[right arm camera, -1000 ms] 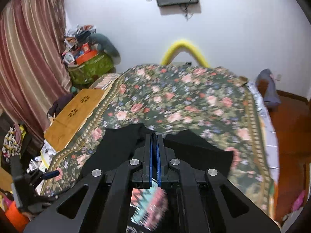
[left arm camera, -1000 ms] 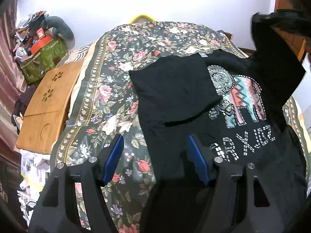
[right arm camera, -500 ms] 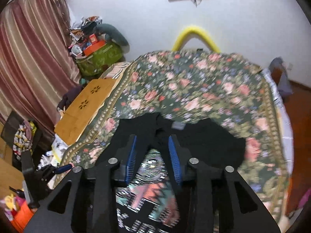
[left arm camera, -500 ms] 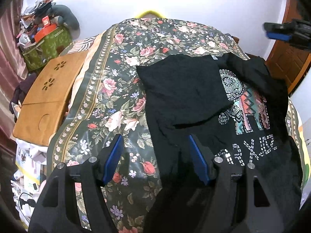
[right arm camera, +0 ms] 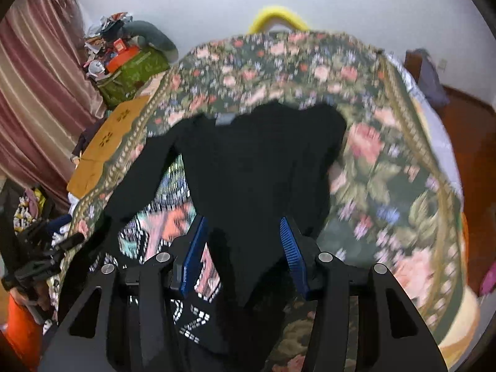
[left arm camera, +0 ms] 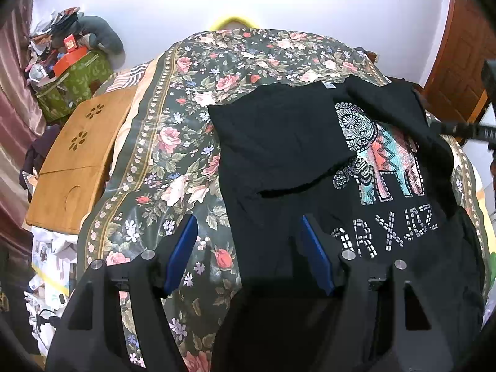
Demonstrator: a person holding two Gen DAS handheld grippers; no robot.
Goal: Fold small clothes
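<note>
A black T-shirt (left arm camera: pixel 279 142) with a patterned elephant print (left arm camera: pixel 387 167) lies on the floral bedspread (left arm camera: pixel 186 124). Its left side is folded inward over the chest. Its right side (right arm camera: pixel 257 161) is laid over part of the print. My left gripper (left arm camera: pixel 248 248) hovers open above the shirt's lower left edge, gripping nothing. My right gripper (right arm camera: pixel 243 248) is low over the folded right side and its jaws are opening. Black cloth shows between its blue pads (right arm camera: pixel 193 257), which do not press on it. The right wrist view is blurred.
A wooden lap table (left arm camera: pixel 74 161) lies along the bed's left edge. Behind it stands a green bag (left arm camera: pixel 71 86) piled with clutter. A yellow curved bar (left arm camera: pixel 231 21) sits at the far end. A wooden door (left arm camera: pixel 458 46) is on the right.
My right gripper was shut on the shirt's raised right side; it has opened, let go and sunk. That side now lies over the print. The left gripper has stayed put.
</note>
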